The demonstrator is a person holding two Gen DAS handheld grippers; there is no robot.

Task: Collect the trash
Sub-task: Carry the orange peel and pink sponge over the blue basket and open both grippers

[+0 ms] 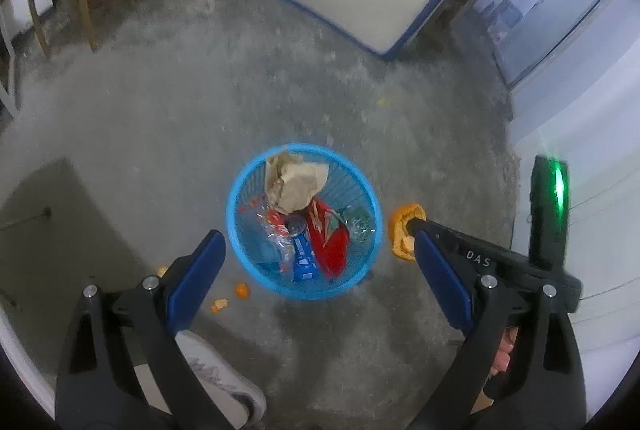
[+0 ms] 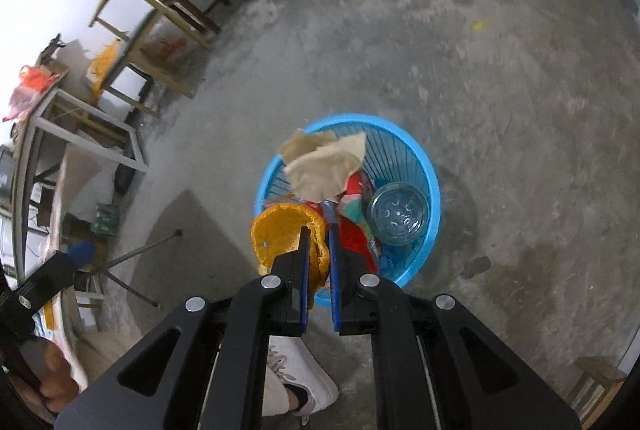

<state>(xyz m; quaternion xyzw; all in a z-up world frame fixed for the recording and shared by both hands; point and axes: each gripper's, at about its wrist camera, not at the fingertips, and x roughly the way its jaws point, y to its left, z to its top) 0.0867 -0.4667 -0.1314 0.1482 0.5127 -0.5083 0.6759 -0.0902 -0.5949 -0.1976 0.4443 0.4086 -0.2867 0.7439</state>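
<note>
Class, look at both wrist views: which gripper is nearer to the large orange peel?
Right. The right gripper is clamped on the orange peel, beside the blue basket. The left gripper hangs open over the basket, holding nothing.

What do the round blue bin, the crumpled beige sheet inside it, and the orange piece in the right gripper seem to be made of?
Round blue bin: likely moulded plastic, glossy, with thin slatted walls.
Crumpled beige sheet: apparently brown paper, matte, with sharp creases.
Orange piece: looks like citrus peel, curved, with a paler inner side; the right gripper is shut on it.
</note>
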